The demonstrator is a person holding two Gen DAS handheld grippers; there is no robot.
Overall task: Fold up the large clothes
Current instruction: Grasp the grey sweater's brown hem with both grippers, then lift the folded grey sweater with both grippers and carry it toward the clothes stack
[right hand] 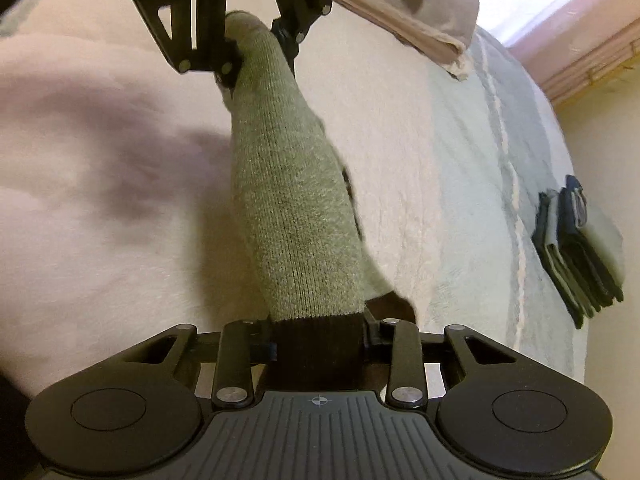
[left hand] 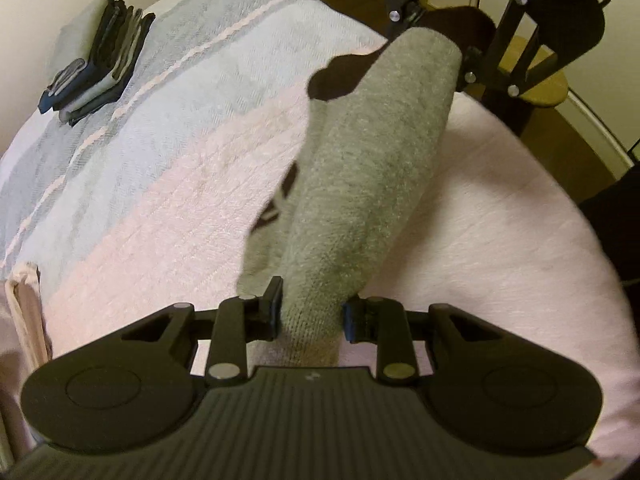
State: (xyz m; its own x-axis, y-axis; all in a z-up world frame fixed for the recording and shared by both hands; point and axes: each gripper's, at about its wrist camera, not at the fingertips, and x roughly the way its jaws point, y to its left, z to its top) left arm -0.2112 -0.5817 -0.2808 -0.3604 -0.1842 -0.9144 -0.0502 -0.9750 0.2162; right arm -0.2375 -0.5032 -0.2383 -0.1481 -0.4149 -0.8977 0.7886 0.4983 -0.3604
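Note:
A grey-green knitted garment (left hand: 372, 168) (right hand: 288, 216) is stretched as a bunched band between both grippers, above the bed. My left gripper (left hand: 314, 312) is shut on its plain grey end; in the right wrist view that gripper (right hand: 256, 48) appears at the top. My right gripper (right hand: 319, 340) is shut on the garment's dark brown ribbed edge (right hand: 320, 344); in the left wrist view it (left hand: 436, 46) sits at the far end of the band. A dark print (left hand: 280, 200) shows on a fold hanging below.
The bed is covered by a pink and grey-blue striped blanket (left hand: 168, 184) (right hand: 452, 184). A stack of folded dark and grey clothes (left hand: 96, 64) (right hand: 580, 248) lies near the wall. Folded beige fabric (right hand: 420, 20) sits at one bed end. A wooden stool (left hand: 548, 84) stands beyond the bed.

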